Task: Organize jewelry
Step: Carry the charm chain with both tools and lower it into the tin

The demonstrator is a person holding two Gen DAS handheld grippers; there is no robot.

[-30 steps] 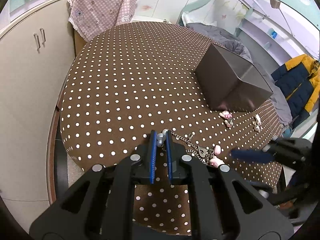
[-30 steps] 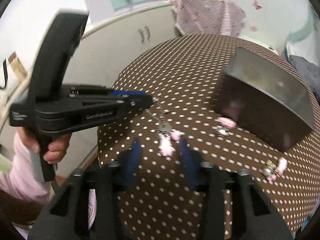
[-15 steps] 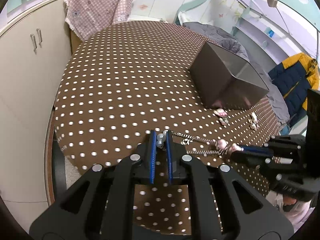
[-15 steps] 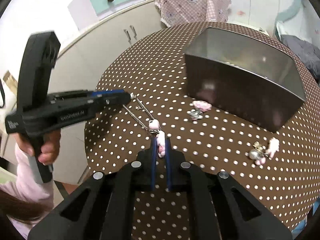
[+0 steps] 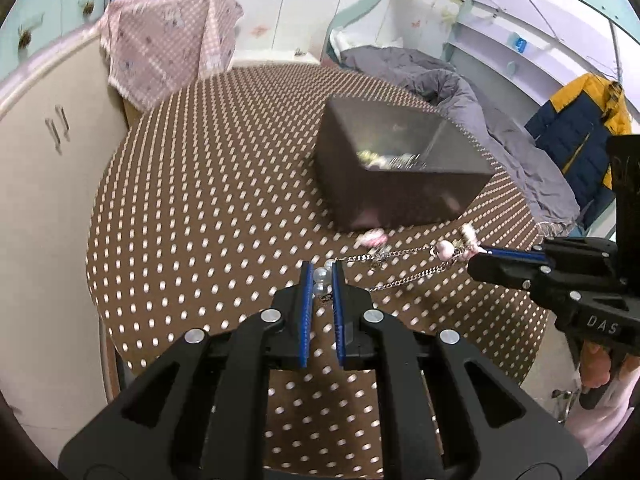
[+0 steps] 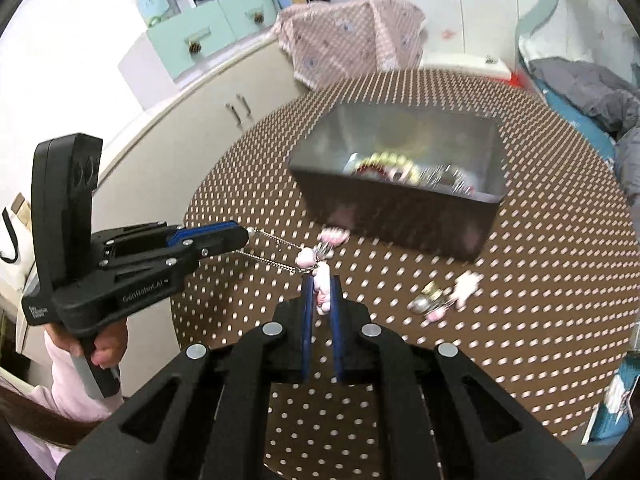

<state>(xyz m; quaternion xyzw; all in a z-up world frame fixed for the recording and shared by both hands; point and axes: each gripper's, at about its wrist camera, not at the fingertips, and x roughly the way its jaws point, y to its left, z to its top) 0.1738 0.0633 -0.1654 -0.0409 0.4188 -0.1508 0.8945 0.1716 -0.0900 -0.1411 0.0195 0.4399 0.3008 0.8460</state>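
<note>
Left wrist view: our left gripper (image 5: pixel 319 280) is clamped on the pearl end of the chain necklace (image 5: pixel 400 258), which stretches taut above the dotted tablecloth (image 5: pixel 200 200) to the right gripper (image 5: pixel 486 252), near the grey box (image 5: pixel 400 168). Right wrist view: our right gripper (image 6: pixel 321 292) pinches the necklace's pink charms (image 6: pixel 322 286); a loose charm cluster (image 6: pixel 444 298) lies beside the box (image 6: pixel 400 184).
</note>
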